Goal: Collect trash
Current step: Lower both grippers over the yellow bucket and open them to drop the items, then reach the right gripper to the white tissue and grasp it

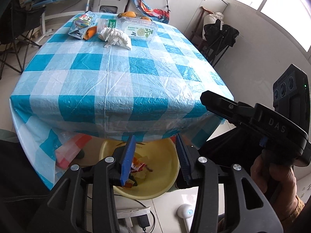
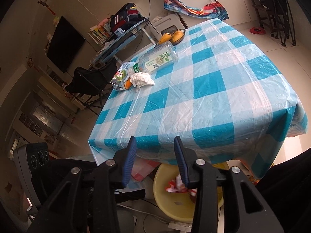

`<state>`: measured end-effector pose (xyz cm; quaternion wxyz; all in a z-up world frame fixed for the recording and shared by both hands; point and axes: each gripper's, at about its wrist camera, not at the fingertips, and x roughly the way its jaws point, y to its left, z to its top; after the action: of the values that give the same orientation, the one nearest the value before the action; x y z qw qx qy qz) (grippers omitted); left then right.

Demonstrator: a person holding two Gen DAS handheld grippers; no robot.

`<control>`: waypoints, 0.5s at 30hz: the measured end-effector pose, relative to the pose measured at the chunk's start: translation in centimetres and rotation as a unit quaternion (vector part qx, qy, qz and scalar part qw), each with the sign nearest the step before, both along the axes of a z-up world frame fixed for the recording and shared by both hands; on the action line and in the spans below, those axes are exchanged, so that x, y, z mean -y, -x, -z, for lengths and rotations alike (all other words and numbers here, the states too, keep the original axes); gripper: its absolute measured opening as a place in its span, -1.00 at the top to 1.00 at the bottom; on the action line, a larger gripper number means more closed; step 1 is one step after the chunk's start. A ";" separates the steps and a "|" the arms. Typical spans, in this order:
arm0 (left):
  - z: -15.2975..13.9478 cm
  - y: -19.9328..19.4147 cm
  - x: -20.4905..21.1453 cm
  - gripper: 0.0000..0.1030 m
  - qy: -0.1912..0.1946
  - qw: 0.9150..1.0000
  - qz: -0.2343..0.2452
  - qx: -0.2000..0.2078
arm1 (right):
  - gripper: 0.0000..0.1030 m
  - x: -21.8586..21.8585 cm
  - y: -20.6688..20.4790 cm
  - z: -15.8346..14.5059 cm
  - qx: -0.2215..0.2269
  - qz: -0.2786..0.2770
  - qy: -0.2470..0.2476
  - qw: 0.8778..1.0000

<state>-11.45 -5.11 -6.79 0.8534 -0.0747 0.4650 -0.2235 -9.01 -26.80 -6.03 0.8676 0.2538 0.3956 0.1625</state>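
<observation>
A yellow basin (image 1: 165, 174) stands on the floor under the table's near edge, with red and orange wrappers (image 1: 139, 167) lying in it. My left gripper (image 1: 155, 155) hangs open just above it, nothing between its blue pads. My right gripper (image 2: 154, 155) is open too and empty, with the basin (image 2: 175, 205) and a red-white wrapper (image 2: 175, 186) below its right finger. At the far end of the checked tablecloth (image 1: 116, 81) lie a crumpled tissue (image 1: 116, 36), a flattened carton (image 1: 81, 24), an orange peel (image 1: 90, 32), a small bottle (image 1: 107, 24) and a clear plastic box (image 1: 139, 29).
Mangoes (image 2: 169, 36) sit in a dark bowl at the table's far edge. A person's hand (image 1: 272, 176) grips the other gripper's handle at the right. A power strip and cables (image 1: 136, 219) lie on the floor by the basin. Folding chairs (image 1: 219, 38) stand around the table.
</observation>
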 end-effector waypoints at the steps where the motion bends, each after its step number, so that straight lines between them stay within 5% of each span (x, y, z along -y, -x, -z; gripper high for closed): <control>1: -0.1 0.0 -0.2 0.19 0.003 1.000 -0.003 0.002 | 0.22 -0.1 0.0 0.0 0.001 -0.001 0.002 1.000; 15: -0.8 -1.1 -2.9 -0.09 0.005 0.996 -0.088 0.026 | 0.20 -1.7 -0.1 0.0 0.020 -0.020 0.052 0.998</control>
<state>-10.38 -2.19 -5.97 0.8812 -0.1140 0.4330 -0.1517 -8.90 -25.14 -6.04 0.8838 0.1972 0.3913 0.1638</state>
